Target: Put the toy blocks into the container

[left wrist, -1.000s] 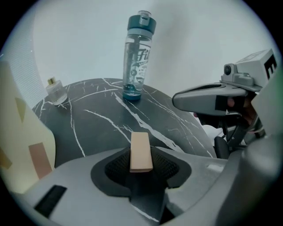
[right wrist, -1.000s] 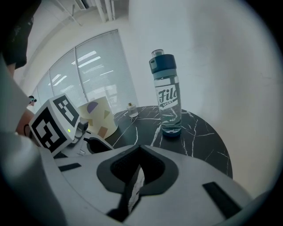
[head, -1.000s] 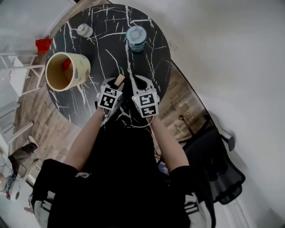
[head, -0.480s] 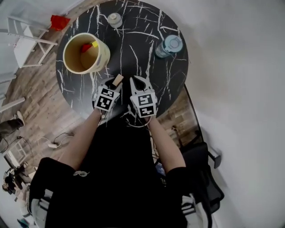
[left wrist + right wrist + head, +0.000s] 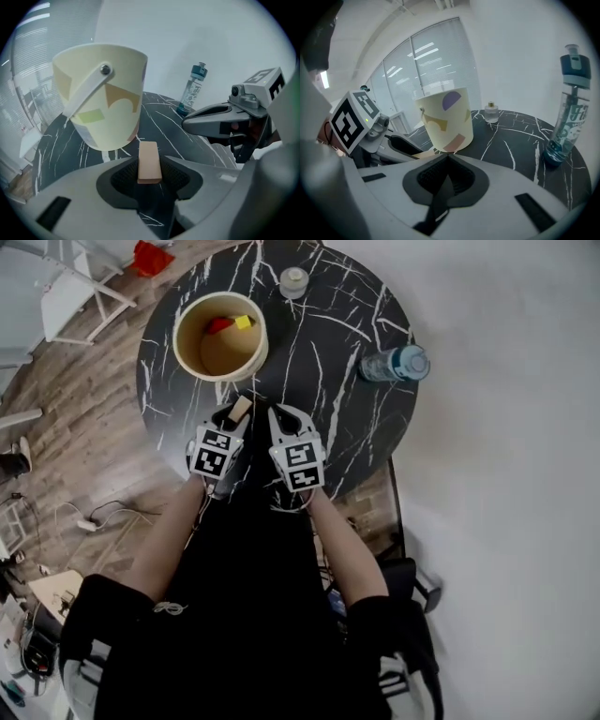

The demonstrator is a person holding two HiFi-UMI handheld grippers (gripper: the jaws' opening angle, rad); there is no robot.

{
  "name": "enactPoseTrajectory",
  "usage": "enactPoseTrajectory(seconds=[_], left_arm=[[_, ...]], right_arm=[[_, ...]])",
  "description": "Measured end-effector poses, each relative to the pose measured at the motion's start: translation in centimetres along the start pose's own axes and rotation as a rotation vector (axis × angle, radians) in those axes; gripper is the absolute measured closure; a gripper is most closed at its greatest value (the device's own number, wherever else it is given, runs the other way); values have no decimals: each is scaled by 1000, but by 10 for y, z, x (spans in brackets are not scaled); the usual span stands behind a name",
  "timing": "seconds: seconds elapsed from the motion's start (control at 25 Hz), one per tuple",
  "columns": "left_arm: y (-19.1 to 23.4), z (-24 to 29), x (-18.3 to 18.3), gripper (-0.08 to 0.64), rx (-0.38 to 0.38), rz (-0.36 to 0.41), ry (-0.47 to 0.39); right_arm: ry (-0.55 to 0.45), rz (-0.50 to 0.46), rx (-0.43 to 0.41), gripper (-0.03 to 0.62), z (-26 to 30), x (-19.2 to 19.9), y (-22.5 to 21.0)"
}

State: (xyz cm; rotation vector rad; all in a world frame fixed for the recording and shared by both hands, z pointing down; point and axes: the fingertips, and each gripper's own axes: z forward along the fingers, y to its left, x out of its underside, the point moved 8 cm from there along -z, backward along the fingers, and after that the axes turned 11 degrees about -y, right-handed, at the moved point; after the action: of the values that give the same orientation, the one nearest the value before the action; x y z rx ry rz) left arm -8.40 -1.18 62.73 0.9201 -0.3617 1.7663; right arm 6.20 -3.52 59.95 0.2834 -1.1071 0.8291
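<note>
Left gripper (image 5: pixel 232 420): its jaws are clamped on 1 tan block (image 5: pixel 149 161), gripped on its 2 long sides.
Right gripper (image 5: pixel 282 420): its jaws are pressed together with nothing between them. It hangs just to the right of the left gripper.
Held block: its long axis runs along the jaws. The far end sticks out past the tips and points toward the container.
Container (image 5: pixel 123 74): a pale bucket with a handle, upright on the far-left part of the desk (image 5: pixel 319 334). It already holds 2 blocks (1 red block (image 5: pixel 218 324), 1 yellow block (image 5: pixel 243 322)).
Key relation: the container lies just beyond the left jaws and a little to their left, near but not touching. In the left gripper view its wall rises well above the block, so the block probably has to go up over the rim before it is let go.
Nearer hand: the left, which also carries the load.
Bystanders: a water bottle (image 5: pixel 394 364) stands at the far right and a small jar (image 5: pixel 294 280) at the far edge, both well apart from the likely path.
Step judged: the block is on its way to the container and has not yet been dropped in.
</note>
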Motion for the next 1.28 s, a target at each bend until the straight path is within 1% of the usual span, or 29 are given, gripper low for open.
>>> enactPoseTrajectory(seconds=[0.2, 0.32, 0.48, 0.64, 0.8, 0.96, 1.12, 1.28], left_arm=[[22, -23, 9, 414, -42, -39, -31], [40, -37, 11, 414, -67, -61, -67], [67, -61, 12, 414, -105, -125, -118], [88, -78, 6, 414, -135, -118, -153], [104, -95, -6, 414, -149, -115, -208], [117, -106, -23, 414, -159, -117, -275], [128, -115, -39, 414, -172, -133, -348], [132, -129, -62, 414, -190, -110, -409]], right_arm=[[6, -37, -50, 595, 20, -6, 27], [3, -69, -71, 595, 28, -13, 41], [2, -97, -86, 595, 36, -21, 56], [-42, -118, -94, 595, 39, -37, 72], [-77, -139, -108, 595, 38, -54, 91], [-131, -152, -85, 595, 31, -74, 99], [-176, -166, -63, 595, 21, -87, 102], [-215, -179, -54, 595, 14, -100, 103]])
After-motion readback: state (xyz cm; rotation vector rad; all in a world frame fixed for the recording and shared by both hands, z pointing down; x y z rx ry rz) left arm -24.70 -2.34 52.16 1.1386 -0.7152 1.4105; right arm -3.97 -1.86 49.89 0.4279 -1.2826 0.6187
